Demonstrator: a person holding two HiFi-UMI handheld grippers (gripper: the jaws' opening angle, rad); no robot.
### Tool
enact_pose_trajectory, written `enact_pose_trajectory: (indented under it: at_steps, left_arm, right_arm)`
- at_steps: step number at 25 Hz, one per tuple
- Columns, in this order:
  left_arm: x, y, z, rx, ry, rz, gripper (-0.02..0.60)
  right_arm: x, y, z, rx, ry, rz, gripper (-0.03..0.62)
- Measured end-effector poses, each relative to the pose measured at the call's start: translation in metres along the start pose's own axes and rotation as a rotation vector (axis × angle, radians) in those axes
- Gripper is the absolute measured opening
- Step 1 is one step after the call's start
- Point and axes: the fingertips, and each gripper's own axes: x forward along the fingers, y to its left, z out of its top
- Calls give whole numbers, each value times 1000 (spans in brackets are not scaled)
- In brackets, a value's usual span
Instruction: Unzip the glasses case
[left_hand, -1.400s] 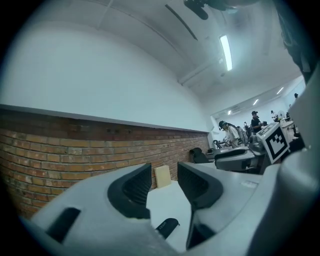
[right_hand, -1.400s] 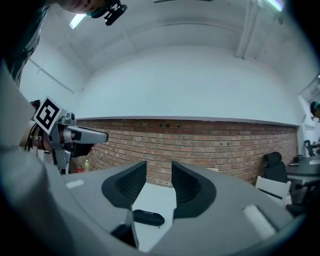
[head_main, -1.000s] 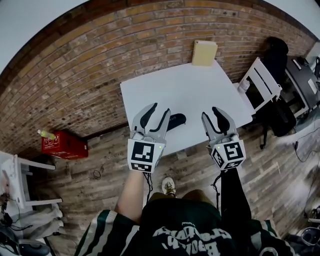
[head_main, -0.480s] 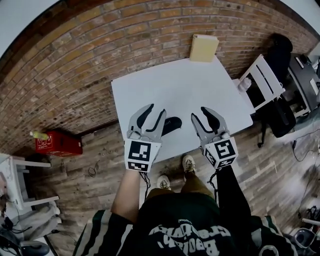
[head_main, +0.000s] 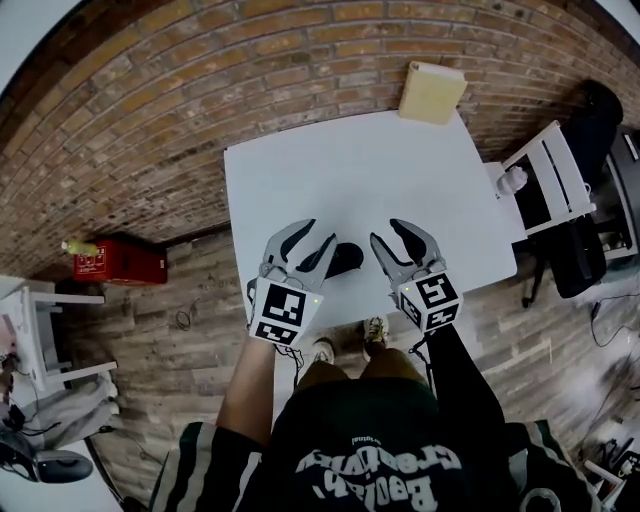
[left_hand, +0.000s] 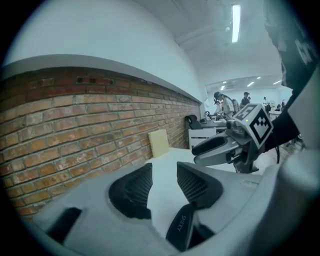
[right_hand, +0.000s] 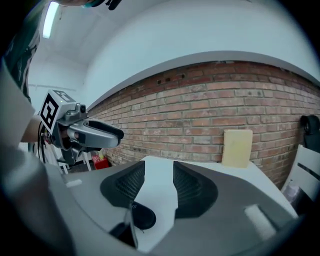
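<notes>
Barely legible print on glasses case (left_hand: 181, 229)

The person wears a black top (head_main: 370, 440) with white lettering at six o'clock in the head view and green-and-white striped sleeves (head_main: 200, 465) at seven and five o'clock. A long black sleeve (head_main: 462, 385) covers the right forearm. The left gripper (head_main: 318, 232) and right gripper (head_main: 388, 232) are pale grey shells with black ribbed pads (left_hand: 132, 190), each backed by a white cube (head_main: 282, 310) of black square markers, with a thin black cable (head_main: 297, 362) at the left cube's six o'clock.
</notes>
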Motion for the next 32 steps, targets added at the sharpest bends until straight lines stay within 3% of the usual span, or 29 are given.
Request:
enact_pose_trajectory:
  at_steps: [6,10,16,24,32]
  left_arm:
    - [27,-14,-60,-33,167,-108,163]
    - [38,-27,-99,-10,286,-180,150]
    - [49,-45,-140,-12,402,-263,167]
    - [57,-59,-171,25,481,-297,161]
    - [60,-61,-199,66,565,-287,164]
  right_arm:
    - [22,7,-66,27,163,79,176]
    - [28,16,-101,19,252,120,178]
    - [26,28,-148,8,381,158,172]
    - [27,34,-190,21,487,175,176]
    - [35,36,-202,46,507,167,166]
